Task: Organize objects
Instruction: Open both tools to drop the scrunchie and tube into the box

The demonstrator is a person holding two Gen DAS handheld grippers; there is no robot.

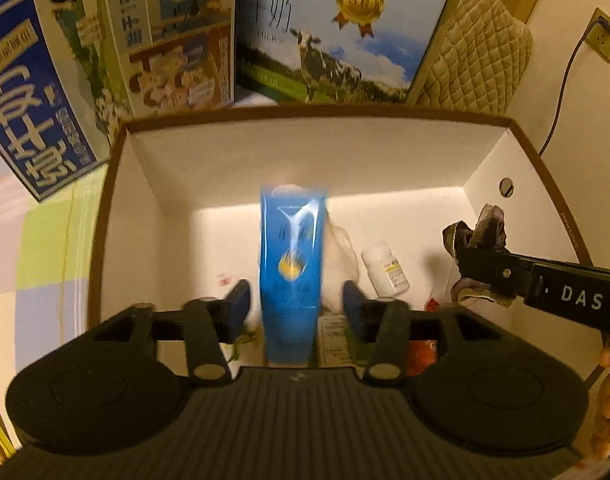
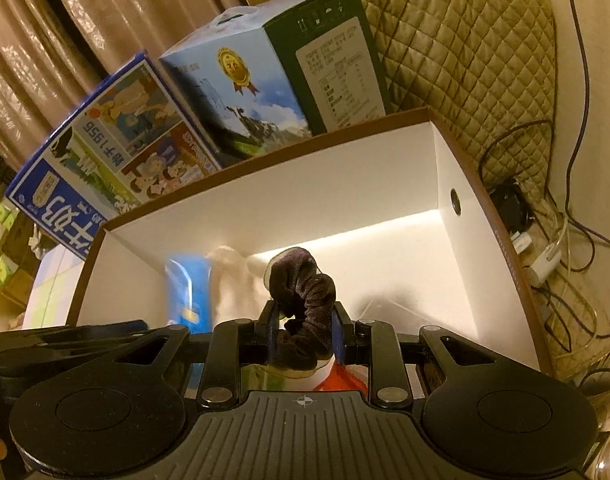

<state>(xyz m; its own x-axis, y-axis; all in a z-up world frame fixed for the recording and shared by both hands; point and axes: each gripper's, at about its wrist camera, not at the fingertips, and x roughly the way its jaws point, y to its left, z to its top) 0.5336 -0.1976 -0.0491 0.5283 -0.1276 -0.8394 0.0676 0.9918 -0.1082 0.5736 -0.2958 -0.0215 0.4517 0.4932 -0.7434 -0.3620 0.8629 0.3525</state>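
- Box point(image 1: 117, 216), brown-rimmed with white walls, sat open in front of both grippers, milk cartons point(image 1: 329, 32) standing behind its far edge.
- Left gripper point(image 1: 296, 304) hung over the box's near edge, fingers spread wide apart; a blue tube point(image 1: 291, 272), motion-blurred, stood between them, touching neither.
- Just behind the tube lay a white cloth point(image 1: 343, 256), and to its right a small white bottle point(image 1: 387, 270) on the box floor.
- Right gripper point(image 2: 305, 334) was over the box's right side, fingers pressed together on a dark purple scrunchie point(image 2: 305, 296), the fabric bulging up above the fingertips.
- From the left wrist view, that scrunchie point(image 1: 479, 234) was up off the floor, near the right wall.
- Something red point(image 2: 339, 376) showed under the right gripper, too hidden to name.
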